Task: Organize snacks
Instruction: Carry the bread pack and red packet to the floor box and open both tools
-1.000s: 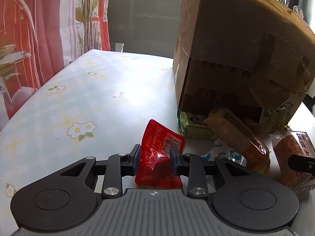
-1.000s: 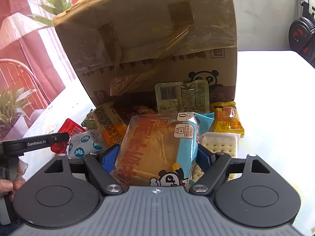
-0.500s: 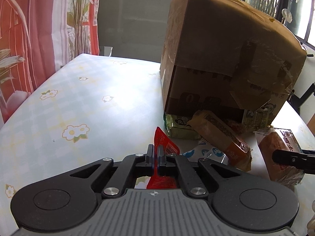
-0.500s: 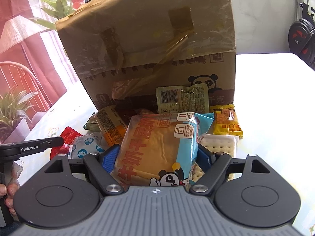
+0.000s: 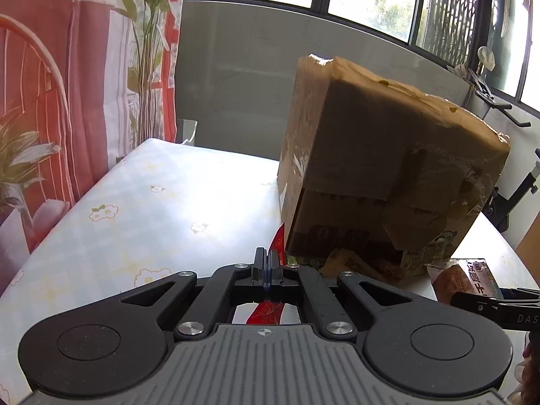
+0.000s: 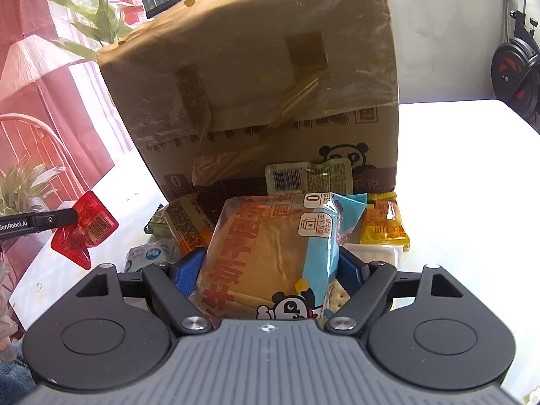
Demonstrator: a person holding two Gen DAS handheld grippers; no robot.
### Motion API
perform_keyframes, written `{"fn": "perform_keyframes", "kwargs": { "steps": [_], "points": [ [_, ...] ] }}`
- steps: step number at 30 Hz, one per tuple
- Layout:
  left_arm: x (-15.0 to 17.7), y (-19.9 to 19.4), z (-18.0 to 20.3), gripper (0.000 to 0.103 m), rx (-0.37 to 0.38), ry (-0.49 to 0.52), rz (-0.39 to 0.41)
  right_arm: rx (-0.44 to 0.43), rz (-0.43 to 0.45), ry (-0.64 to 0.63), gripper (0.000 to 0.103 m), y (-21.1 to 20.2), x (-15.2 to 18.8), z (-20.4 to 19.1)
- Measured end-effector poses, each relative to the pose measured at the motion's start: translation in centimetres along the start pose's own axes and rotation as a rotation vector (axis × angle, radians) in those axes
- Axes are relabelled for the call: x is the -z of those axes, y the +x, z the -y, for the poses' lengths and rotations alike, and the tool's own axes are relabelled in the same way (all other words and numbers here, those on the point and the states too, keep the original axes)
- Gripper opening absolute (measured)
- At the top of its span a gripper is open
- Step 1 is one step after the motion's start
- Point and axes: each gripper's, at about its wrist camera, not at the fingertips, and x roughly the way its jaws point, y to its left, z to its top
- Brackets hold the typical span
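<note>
Up off the floral tablecloth (image 5: 141, 202), our left gripper (image 5: 266, 266) has its jaws pressed together on a thin red snack packet (image 6: 84, 227), which hangs clear of the table, to the left of the cardboard box (image 6: 256, 77). In the other hand, our right gripper (image 6: 270, 270) has its blue pads spread wide and set against both sides of a bread pack (image 6: 270, 253) printed with orange lettering and a cartoon figure (a cow, perhaps; the wrapper glare makes it hard to say). That pack lies on the snack pile in front of the tipped box, among a yellow packet (image 6: 384, 224), a green wrapper (image 6: 308, 179) and a cracker pack (image 6: 368, 258).
</note>
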Motion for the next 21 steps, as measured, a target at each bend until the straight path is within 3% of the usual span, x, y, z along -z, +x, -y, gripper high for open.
{"fn": "perform_keyframes", "kwargs": {
  "steps": [7,14,21],
  "points": [
    [-4.6,-2.3,1.6,0.001,0.057,0.015,0.129,-0.019,0.088,-0.070,0.081,-2.1,-3.0,-0.8],
    [-10.9,-3.6,5.5,0.001,0.154,0.063,0.280,-0.087,0.200,-0.125,0.081,-5.6,-8.6,-1.1],
    [-15.7,-0.9,10.2,0.001,0.208,0.091,0.322,-0.113,0.307,-0.177,0.081,-6.8,-16.0,-1.1]
  ]
}}
